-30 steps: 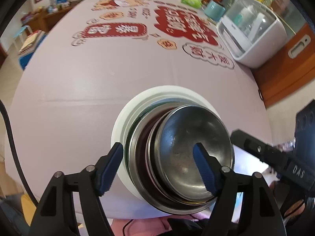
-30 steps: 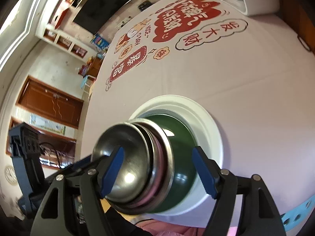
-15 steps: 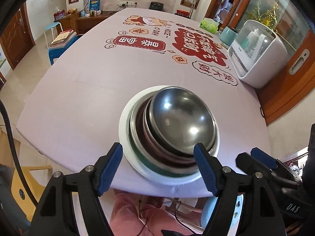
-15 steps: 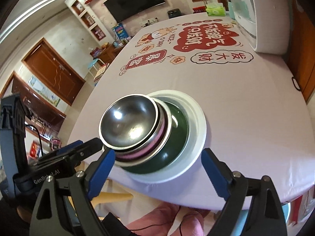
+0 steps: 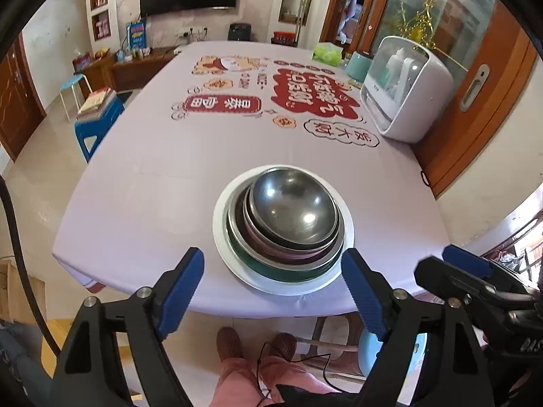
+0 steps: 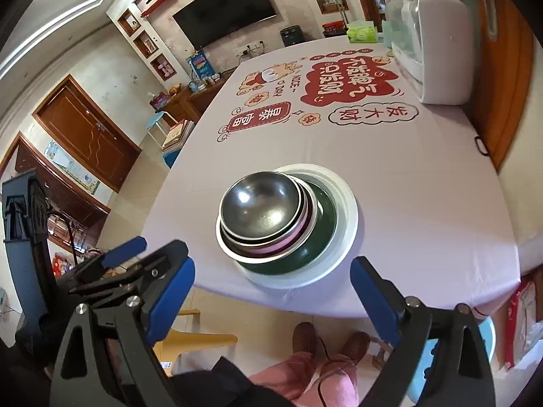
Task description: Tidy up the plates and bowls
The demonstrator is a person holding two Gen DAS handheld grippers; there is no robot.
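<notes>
A stack of dishes stands near the table's front edge: a white plate (image 5: 346,237) at the bottom, a dark green bowl (image 5: 271,269) on it, then nested steel bowls with a pink one between, and a steel bowl (image 5: 293,205) on top. The same stack shows in the right wrist view, with the white plate (image 6: 349,217), green bowl (image 6: 322,210) and top steel bowl (image 6: 259,203). My left gripper (image 5: 271,293) is open and empty, held back off the table edge. My right gripper (image 6: 271,300) is open and empty, also pulled back from the stack.
The table (image 5: 152,183) has a lilac cloth with red printed signs. A white dish cabinet (image 5: 405,90) stands at the far right, with a teal pot (image 5: 358,64) and a green tissue box (image 5: 327,54) behind it. A blue stool (image 5: 96,122) with books stands left of the table.
Both grippers have drawn back and up from the stack, from beside the bowls to beyond the table edge. The stack has stayed in place.
</notes>
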